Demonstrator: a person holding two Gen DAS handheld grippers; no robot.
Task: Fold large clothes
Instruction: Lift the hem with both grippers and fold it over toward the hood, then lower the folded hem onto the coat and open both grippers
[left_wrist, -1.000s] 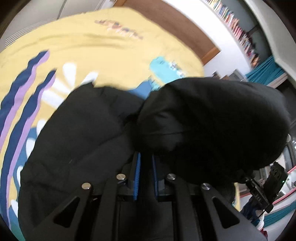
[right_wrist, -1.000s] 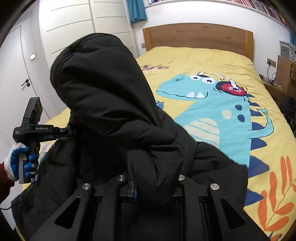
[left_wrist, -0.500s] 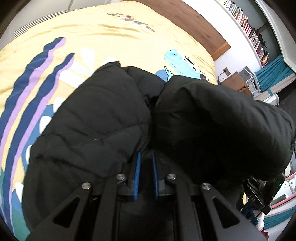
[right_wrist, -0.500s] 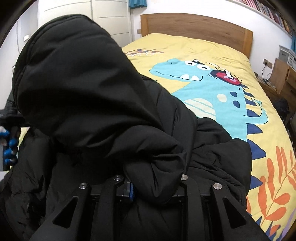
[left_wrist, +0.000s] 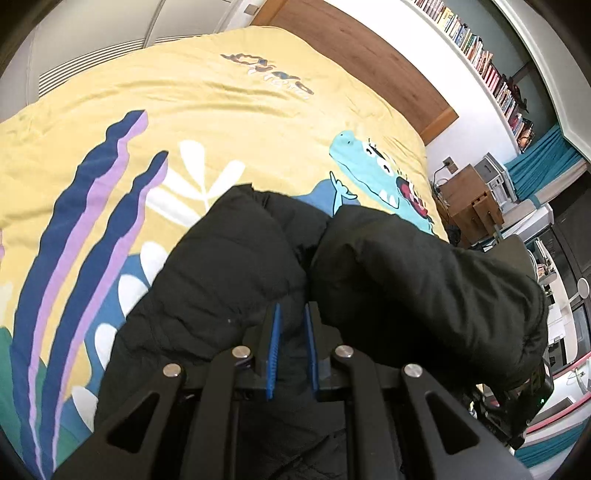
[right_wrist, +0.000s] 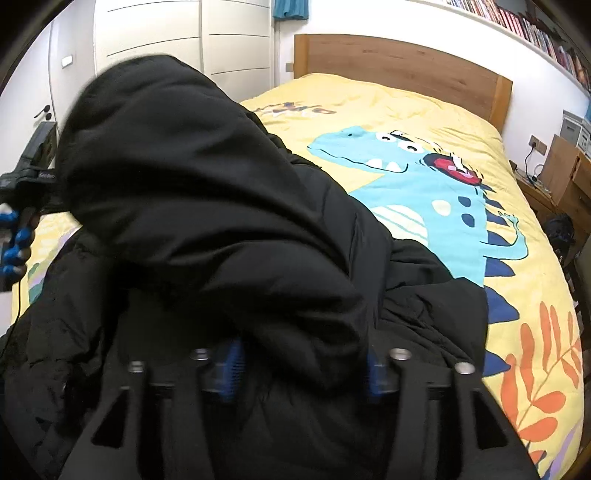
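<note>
on the yellow bed (right_wrist: 424, 110), a black puffy jacket (right_wrist: 207, 206) lies bunched.

I see both grippers as black angular frames: left gripper (left_wrist: 291, 332) and right gripper (right_wrist: 301, 363) have silver screw heads on the links, ribbed blue pads (left_wrist: 274, 347). Blue-and-white glove (right_wrist: 13, 240) far left.

both wrist views look down, close over the jacket (left_wrist: 236, 266) and bed (right_wrist: 424, 122).
</note>
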